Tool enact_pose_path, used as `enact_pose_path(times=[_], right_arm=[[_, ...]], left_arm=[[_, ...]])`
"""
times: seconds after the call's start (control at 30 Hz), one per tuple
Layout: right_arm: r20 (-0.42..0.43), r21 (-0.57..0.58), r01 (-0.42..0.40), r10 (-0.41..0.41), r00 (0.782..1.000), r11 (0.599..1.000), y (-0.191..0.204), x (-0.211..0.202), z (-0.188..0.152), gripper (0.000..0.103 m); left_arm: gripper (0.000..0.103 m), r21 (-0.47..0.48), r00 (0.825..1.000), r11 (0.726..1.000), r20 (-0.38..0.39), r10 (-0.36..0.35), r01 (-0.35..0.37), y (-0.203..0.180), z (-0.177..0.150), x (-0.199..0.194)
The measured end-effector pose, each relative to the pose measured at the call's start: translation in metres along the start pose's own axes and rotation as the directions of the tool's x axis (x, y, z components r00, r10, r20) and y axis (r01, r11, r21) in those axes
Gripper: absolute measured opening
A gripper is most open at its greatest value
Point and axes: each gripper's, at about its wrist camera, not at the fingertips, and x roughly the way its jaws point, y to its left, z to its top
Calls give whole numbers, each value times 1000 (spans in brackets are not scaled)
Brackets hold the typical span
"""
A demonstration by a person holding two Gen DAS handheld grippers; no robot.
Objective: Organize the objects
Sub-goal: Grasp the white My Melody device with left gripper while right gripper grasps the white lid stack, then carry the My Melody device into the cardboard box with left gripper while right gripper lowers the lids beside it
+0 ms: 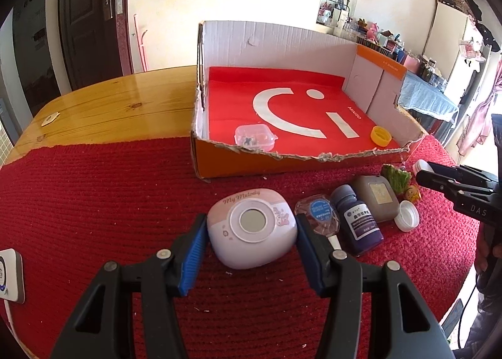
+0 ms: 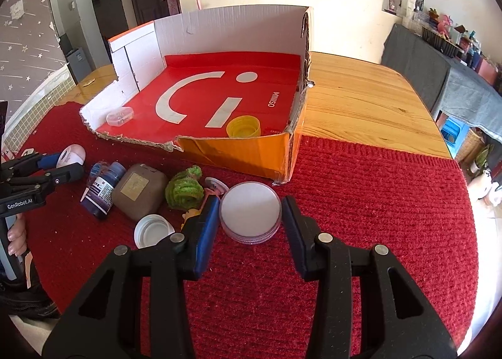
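Observation:
A pink and white My Melody case (image 1: 252, 227) lies on the red mat. My left gripper (image 1: 251, 233) is open with its blue pads on either side of the case, close to it. A round white jar (image 2: 250, 212) lies on the mat. My right gripper (image 2: 251, 217) is open around it, with a small gap on the right side. An open cardboard box (image 1: 360, 156) with a red liner holds a clear plastic case (image 1: 255, 137) and a yellow cap (image 1: 380, 136).
Between the grippers lie a clear dropper bottle (image 1: 318, 213), a purple bottle (image 1: 360, 221), a brown jar (image 1: 376, 197), a white cap (image 1: 407, 215) and a green fuzzy toy (image 2: 185, 188). The wooden table (image 2: 360, 101) extends beyond the mat. A white device (image 1: 11, 274) sits at the left.

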Motion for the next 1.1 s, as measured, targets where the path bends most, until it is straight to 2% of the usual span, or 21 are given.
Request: enact_pose_path(times=[0.27, 0.53, 0.87, 1.1], right_arm=[[-3, 0, -3, 3, 1000, 1000, 1, -1, -2, 40], [34, 5, -16, 16, 999, 1000, 4, -15, 4, 40], [88, -42, -68, 72, 994, 997, 18, -35, 31, 40], [87, -88, -108, 116, 989, 990, 34, -28, 52, 40]], left_arm=[[57, 6, 1000, 1000, 13, -4, 4, -2, 1, -7], [57, 33, 998, 999, 59, -25, 23, -11, 11, -27], [57, 98, 993, 993, 88, -78, 69, -30, 41, -36], [57, 173, 991, 979, 56, -119, 108, -50, 59, -22]])
